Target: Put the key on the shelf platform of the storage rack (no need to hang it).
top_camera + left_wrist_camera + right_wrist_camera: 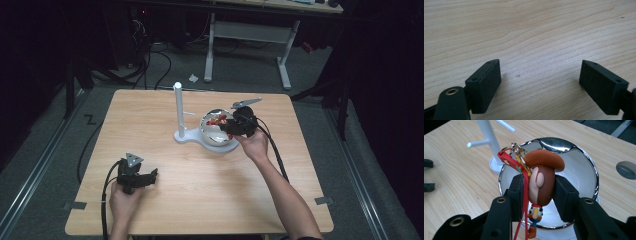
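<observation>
On the wooden table (150, 125), your right gripper (536, 192) clamps the cowboy keychain (541, 180) by its head, over the steel bowl (584, 170); the white peg stand (486, 137) lies just beyond-left. Your left gripper (541, 82) rests spread and empty, far away.

White stand (179, 111) rises upright just left of the metal bowl (220, 137), its base touching the bowl's rim; short pegs (475, 143) stick out sideways and block a pass from that side. Right gripper (239, 126), clamped on the cowboy keychain (541, 180), hangs over the bowl's open mouth. Table (200, 190) near the person lies bare between bowl and left gripper (137, 176), whose jaws stand apart over bare wood.
</observation>
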The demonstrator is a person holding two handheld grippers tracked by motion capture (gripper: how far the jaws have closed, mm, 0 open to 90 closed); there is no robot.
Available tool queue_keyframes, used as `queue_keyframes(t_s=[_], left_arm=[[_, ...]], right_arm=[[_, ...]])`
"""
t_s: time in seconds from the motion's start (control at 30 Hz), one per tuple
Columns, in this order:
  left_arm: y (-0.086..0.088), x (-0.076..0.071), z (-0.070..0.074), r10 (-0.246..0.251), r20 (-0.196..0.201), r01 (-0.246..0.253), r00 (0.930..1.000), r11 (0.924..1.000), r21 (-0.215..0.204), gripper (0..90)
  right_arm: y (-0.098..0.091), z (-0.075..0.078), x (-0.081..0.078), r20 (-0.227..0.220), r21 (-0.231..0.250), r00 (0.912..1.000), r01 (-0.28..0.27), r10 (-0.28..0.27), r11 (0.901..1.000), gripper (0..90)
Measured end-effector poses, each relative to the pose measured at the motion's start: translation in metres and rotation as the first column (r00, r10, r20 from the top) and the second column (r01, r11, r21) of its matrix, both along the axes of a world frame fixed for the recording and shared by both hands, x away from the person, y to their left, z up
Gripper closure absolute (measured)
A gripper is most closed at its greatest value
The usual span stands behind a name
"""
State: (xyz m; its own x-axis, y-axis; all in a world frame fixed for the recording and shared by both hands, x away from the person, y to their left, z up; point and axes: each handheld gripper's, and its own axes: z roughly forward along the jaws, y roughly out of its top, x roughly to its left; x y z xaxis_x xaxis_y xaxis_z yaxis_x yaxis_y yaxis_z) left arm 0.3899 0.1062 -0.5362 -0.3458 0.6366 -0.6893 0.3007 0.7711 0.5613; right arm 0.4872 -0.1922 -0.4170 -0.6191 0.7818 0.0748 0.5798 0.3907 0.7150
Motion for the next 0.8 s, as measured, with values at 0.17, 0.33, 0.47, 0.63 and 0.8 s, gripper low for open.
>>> queue_keyframes(t_s=[0.17,0.33,0.47,0.63,0.8], left_arm=[[0.0,0.0,0.0,0.0,0.0,0.0,1.0,1.0,0.001,18.0],[0.0,0.0,0.0,0.0,0.0,0.0,1.0,1.0,0.0,18.1],[0.0,0.0,0.0,0.001,0.0,-0.001,1.0,1.0,0.001,18.1],[0.0,0.0,0.0,0.001,0.0,-0.001,1.0,1.0,0.001,18.1],[0.0,0.0,0.0,0.001,0.001,-0.001,1.0,1.0,0.004,18.1]], right_arm=[[0.004,-0.008,0.008,-0.014,-0.012,0.9999,0.004,-0.004,0.9999,62.6],[0.008,-0.015,0.015,-0.034,-0.022,0.9993,0.013,-0.014,0.9997,62.5],[0.01,-0.019,0.018,-0.041,-0.022,0.999,0.018,-0.019,0.9996,62.5],[0.014,-0.026,0.027,-0.051,-0.059,0.998,0.034,-0.037,0.9977,62.4],[0.018,-0.03,0.032,-0.055,-0.08,0.9973,0.044,-0.048,0.9958,62.0]])
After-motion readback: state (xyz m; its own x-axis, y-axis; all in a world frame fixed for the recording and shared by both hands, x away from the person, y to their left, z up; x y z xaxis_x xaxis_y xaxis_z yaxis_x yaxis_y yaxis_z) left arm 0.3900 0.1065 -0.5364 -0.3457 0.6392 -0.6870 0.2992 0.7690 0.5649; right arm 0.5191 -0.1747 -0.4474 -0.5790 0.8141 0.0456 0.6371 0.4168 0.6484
